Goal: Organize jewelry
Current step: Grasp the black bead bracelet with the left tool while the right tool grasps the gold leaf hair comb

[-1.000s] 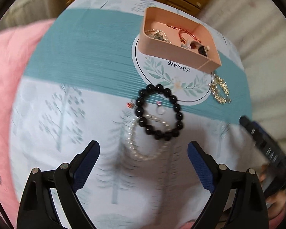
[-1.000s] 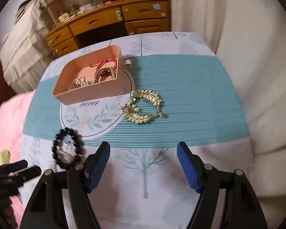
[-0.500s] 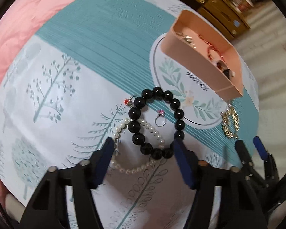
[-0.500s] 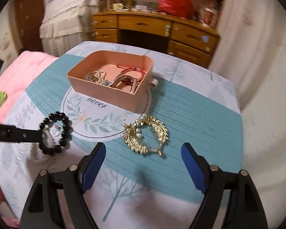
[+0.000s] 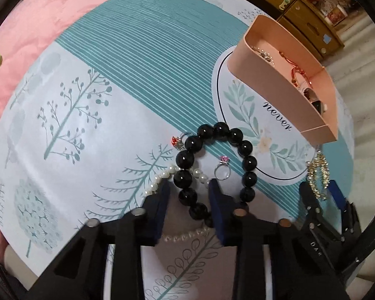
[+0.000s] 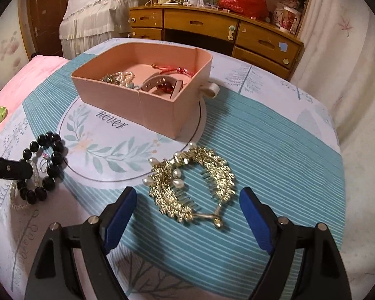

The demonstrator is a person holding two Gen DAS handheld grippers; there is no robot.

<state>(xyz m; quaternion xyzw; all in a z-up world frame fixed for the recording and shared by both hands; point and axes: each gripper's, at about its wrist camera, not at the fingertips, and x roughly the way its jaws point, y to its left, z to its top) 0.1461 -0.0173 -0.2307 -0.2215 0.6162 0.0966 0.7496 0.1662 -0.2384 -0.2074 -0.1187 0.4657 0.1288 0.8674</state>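
The word "never" is showing in dark script inside the round leaf emblem [image 5: 267,135] on the tablecloth [image 5: 137,57], just beside the pink box [image 6: 127,100]. White letters "DAS" are showing on the right gripper [image 5: 322,195].

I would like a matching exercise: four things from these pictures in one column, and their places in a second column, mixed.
Things:
1. black bead bracelet
2. gold hair comb
3. red cord bracelet
4. ring with pink stone

Places:
A. inside the pink box
B. between the left gripper fingers
C. inside the bead circle
D. before the open right gripper

Pairs: 1-B, 2-D, 3-A, 4-C
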